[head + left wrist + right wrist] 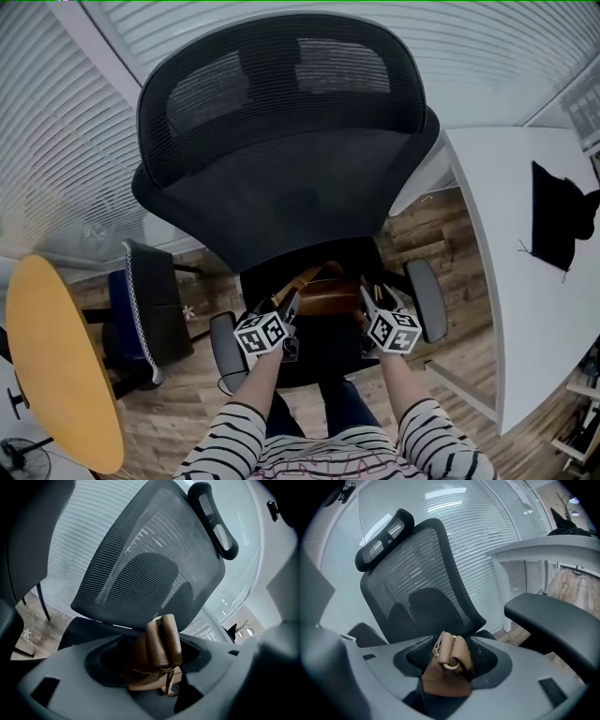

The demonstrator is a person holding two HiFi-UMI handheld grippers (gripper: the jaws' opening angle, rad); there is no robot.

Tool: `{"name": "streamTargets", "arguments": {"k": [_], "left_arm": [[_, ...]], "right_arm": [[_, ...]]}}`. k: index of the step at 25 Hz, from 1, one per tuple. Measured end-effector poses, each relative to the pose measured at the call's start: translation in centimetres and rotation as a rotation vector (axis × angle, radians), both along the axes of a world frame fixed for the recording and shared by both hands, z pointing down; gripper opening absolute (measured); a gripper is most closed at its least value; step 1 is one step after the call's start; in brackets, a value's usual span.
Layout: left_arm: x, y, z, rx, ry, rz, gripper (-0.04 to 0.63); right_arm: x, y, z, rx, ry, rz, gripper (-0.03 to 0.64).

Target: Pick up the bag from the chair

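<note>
Fingers (56, 686) of the left gripper (289, 311) are closed tight on the bag's folded brown strap (161, 637), with no gap showing. Fingers (525, 677) of the right gripper (368, 305) are the same, clamped on the strap at the end with the metal ring (453, 666).

Bag (328, 295) is brown leather. It sits over the seat of the black mesh chair (281, 122), between the two grippers and just in front of the backrest. Can't tell whether its bottom touches the seat.

The chair's right armrest (427, 298) is just beside the right gripper. White table (506, 300) stands to the right with a black item (561, 217) on it. Round yellow table (56, 366) is on the left. Wood floor (187, 412) below, blinds (56, 141) behind the chair.
</note>
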State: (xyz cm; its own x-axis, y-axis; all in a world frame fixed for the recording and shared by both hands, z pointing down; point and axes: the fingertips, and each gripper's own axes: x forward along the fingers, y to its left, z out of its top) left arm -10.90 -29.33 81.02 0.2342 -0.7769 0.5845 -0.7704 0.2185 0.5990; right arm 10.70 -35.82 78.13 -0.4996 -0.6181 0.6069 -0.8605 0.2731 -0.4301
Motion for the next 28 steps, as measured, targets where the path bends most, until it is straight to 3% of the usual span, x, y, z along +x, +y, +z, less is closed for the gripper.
{"name": "streamTargets", "arguments": {"k": [4, 13, 19, 28], "left_arm": [[-0.1, -0.4, 0.5, -0.024, 0.010, -0.018, 0.295], [0.5, 0.2, 0.5, -0.082, -0.021, 0.081, 0.223], [1.4, 1.0, -1.2, -0.060, -0.079, 0.159, 0.215], [1.4, 3.5, -4.2, -0.047, -0.108, 0.212, 0.206]], "right_arm": [[-0.4, 0.0, 0.1, 0.025, 0.035, -0.012, 0.222], [-0.1, 1.5, 0.2, -0.012, 0.079, 0.054, 0.179], [1.4, 4.2, -0.2, -0.048, 0.094, 0.125, 0.166], [2.0, 8.1, -3.0, -0.029, 0.084, 0.172, 0.135]]}}
